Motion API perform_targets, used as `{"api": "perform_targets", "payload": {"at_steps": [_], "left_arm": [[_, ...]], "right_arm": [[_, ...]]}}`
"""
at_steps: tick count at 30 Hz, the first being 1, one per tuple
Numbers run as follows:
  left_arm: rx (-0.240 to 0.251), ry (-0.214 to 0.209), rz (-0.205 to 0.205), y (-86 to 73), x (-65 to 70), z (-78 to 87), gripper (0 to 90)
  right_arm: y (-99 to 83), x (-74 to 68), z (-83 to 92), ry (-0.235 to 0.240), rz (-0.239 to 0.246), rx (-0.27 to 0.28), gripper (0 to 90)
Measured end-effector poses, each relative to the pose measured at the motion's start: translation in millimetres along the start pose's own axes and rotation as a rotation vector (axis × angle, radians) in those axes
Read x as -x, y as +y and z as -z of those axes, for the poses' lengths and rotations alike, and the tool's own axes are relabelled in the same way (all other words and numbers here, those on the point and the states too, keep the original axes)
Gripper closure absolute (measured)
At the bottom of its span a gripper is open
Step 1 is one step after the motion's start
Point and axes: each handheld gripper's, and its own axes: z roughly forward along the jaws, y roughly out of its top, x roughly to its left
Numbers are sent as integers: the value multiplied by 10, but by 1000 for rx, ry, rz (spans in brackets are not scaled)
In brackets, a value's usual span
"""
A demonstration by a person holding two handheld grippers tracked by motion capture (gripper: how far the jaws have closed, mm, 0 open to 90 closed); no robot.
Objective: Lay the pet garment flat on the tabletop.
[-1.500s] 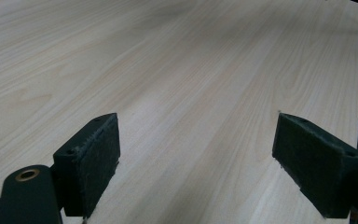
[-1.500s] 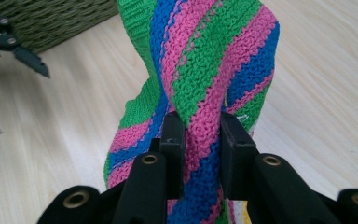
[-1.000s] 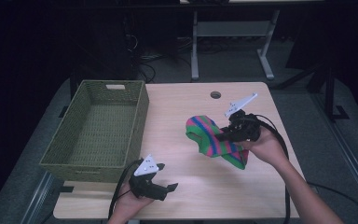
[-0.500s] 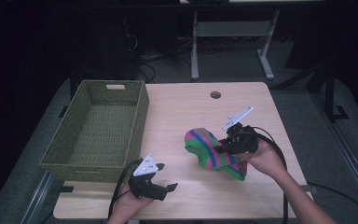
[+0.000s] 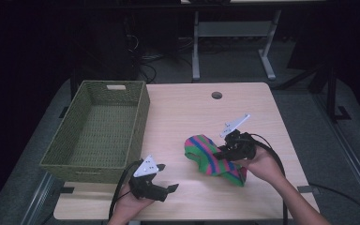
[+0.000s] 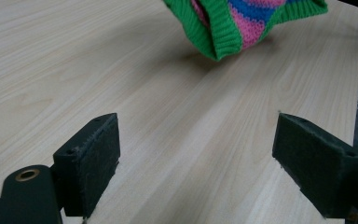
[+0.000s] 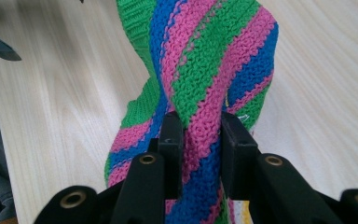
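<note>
Right claw (image 7: pixel 198 140) is clamped on a fold of the knitted cloth, striped green, pink and blue (image 5: pixel 212 157). Pads are pinching a bunched ridge of knit, not a flat edge. The cloth sits on the right half of the pale wooden worktop (image 5: pixel 187 112), near the front; its far end looks lifted in the left gripper view, with a shadow under it, and its near end is down on the wood.

Left claw (image 5: pixel 166 189) is wide open with nothing between the pads, parked low over the worktop at the front edge, facing the cloth (image 6: pixel 242 23).

The olive woven basket (image 5: pixel 70 154) stands on the left side, well apart from the cloth. My guess is that's where it goes.

Risks from here:
- The grip is on one loose fold. Stretchy knit can creep out of the pads if I lift fast or swing.
- The hanging tail will trail. On a low carry to the left it drags on the wood or snags the left claw or its cable.
- The tail could catch the basket's near wall (image 5: pixel 140 117) and tip or shove the basket.
- Letting go too soon leaves the cloth draped over the rim.
</note>
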Motion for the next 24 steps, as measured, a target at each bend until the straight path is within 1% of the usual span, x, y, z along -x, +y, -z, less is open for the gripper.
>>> {"api": "perform_targets", "payload": {"at_steps": [1, 3, 6, 9, 10, 12, 16, 19, 22, 24], "left_arm": [[-2, -1, 0, -1, -1, -2, 147], [-7, -2, 0, -2, -1, -7, 147], [-1, -2, 1, 3, 3, 1, 147], [-1, -2, -1, 0, 5, -2, 147], [-4, -2, -2, -2, 4, -4, 147], [0, 0, -2, -2, 3, 0, 147], [1, 0, -5, -3, -8, 4, 147], [1, -4, 0, -4, -2, -3, 147], [-2, -7, -3, 0, 10, -9, 147], [-4, -6, -5, -1, 14, -13, 147]], "right_arm": [[-3, -6, -22, 9, -6, -3, 721], [-8, -13, -71, 7, 4, -11, 719], [-16, -25, -136, 7, 9, -23, 717], [-26, -32, -196, 18, -10, -34, 714], [-32, -21, -224, 16, -3, -39, 713], [-43, -19, -286, 17, -23, -57, 709], [-71, 1, -417, 15, -21, -79, 697], [-76, 5, -472, 25, -32, -90, 693], [-80, 5, -509, 18, -39, -91, 672], [-80, -1, -529, 14, -32, -93, 648]]}}
